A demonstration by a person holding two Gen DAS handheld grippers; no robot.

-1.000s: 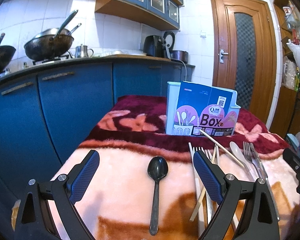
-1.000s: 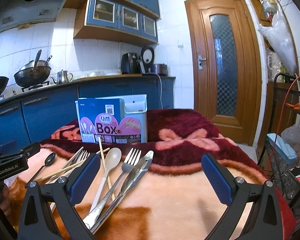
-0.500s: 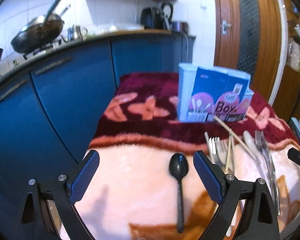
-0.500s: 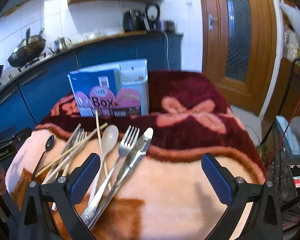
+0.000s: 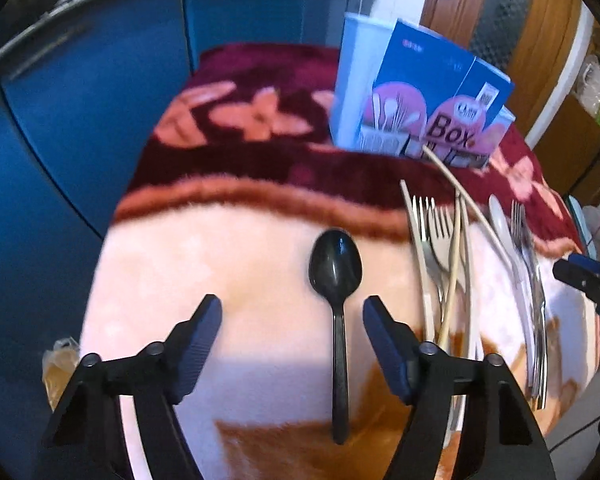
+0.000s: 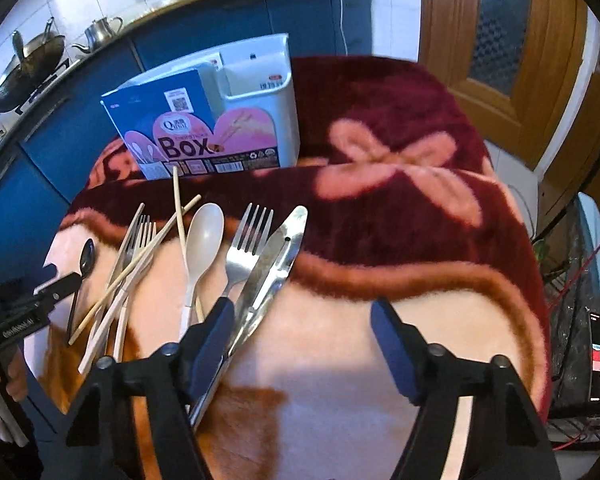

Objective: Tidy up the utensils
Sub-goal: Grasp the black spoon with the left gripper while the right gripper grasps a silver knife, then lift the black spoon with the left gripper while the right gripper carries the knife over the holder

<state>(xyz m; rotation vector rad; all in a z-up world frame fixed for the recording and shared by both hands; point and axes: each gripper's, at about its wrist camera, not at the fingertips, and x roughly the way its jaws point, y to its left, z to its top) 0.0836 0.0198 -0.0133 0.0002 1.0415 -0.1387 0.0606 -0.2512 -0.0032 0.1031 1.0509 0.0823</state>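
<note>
Over the blanket (image 5: 228, 248), we had both grippers closing on nothing: left (image 5: 292, 316) around the black spoon (image 5: 335, 268), knife (image 6: 276, 248) at right's (image 6: 302, 316) ten o'clock.

A maroon-and-peach floral blanket (image 6: 380, 240) covers the table. Beyond its far edge stand blue cabinets (image 5: 80, 120), a wok (image 6: 24, 68), kettle (image 6: 100, 30) and wooden door (image 6: 500, 40).

A black plastic spoon (image 5: 335, 268) is laid flat apart from a loose row of forks (image 6: 249, 240), chopsticks (image 6: 179, 216), a white spoon (image 6: 204, 236) and a knife (image 6: 278, 258), before an upright utensil box (image 6: 216, 128).
</note>
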